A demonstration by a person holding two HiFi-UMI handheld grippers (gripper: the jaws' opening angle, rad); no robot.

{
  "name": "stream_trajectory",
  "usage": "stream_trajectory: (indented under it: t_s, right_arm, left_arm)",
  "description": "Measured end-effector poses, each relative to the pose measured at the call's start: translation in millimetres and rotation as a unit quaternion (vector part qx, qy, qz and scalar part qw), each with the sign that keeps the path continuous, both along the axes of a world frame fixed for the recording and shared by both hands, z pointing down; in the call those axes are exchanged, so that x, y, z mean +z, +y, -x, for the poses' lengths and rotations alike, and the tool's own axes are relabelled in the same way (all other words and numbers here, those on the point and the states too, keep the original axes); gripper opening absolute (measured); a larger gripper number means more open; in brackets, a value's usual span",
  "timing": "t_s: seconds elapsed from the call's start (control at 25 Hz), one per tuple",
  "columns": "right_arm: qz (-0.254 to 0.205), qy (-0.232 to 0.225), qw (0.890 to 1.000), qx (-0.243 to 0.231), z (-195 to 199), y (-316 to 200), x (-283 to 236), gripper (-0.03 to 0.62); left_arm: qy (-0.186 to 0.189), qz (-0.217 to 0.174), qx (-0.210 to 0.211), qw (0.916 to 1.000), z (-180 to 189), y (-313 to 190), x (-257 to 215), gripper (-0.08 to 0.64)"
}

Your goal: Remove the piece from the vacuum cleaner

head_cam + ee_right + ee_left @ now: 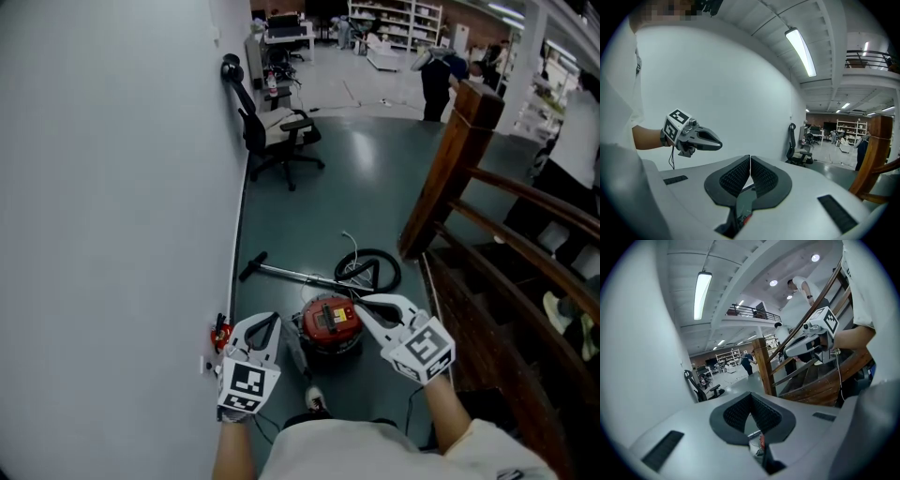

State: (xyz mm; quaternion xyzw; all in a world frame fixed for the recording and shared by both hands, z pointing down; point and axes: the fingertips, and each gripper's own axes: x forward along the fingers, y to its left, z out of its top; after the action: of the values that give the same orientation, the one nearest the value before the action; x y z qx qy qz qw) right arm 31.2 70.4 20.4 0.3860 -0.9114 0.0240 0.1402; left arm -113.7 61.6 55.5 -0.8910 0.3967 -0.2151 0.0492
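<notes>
The vacuum cleaner (330, 324) is a red and black canister on the green floor, low in the head view. Its metal wand (291, 276) lies beyond it, and its black hose (375, 270) loops at the right. My left gripper (271, 320) hangs just left of the canister, shut and empty. Just right of the canister, my right gripper (360, 303) is also shut with nothing in it. In the left gripper view the pads (761, 412) meet, and the right gripper (788, 352) shows across. The right gripper view shows closed pads (761, 174) and the left gripper (718, 145) opposite.
A white wall (112, 206) runs along the left, with a small red item (221, 332) at its foot. A wooden stair rail (452, 169) and steps border the right. A black office chair (277, 133) stands further back. A person (437, 79) stands far off.
</notes>
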Motion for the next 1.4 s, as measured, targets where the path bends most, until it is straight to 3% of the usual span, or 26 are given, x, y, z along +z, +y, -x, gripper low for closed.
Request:
stream_trajectory:
  t_s: [0.32, 0.72, 1.08, 1.4]
  right_arm:
    - [0.005, 0.007, 1.000, 0.008, 0.7, -40.8, 16.6, 0.030]
    - [0.026, 0.022, 0.999, -0.018, 3.8, -81.9, 58.8, 0.031]
    - [0.051, 0.039, 0.997, -0.044, 1.4, -109.3, 120.7, 0.031]
    - [0.079, 0.045, 0.995, -0.042, -2.4, -131.4, 192.8, 0.032]
  left_arm:
    - [-0.006, 0.017, 0.010, 0.9998, -2.0, -35.2, 18.5, 0.000]
    - [-0.012, 0.048, 0.006, 0.9988, -8.9, -69.0, 56.5, 0.000]
    - [-0.021, 0.092, -0.021, 0.9953, -16.6, -89.9, 120.0, 0.000]
    - [-0.010, 0.108, -0.040, 0.9933, -20.2, -113.3, 179.8, 0.000]
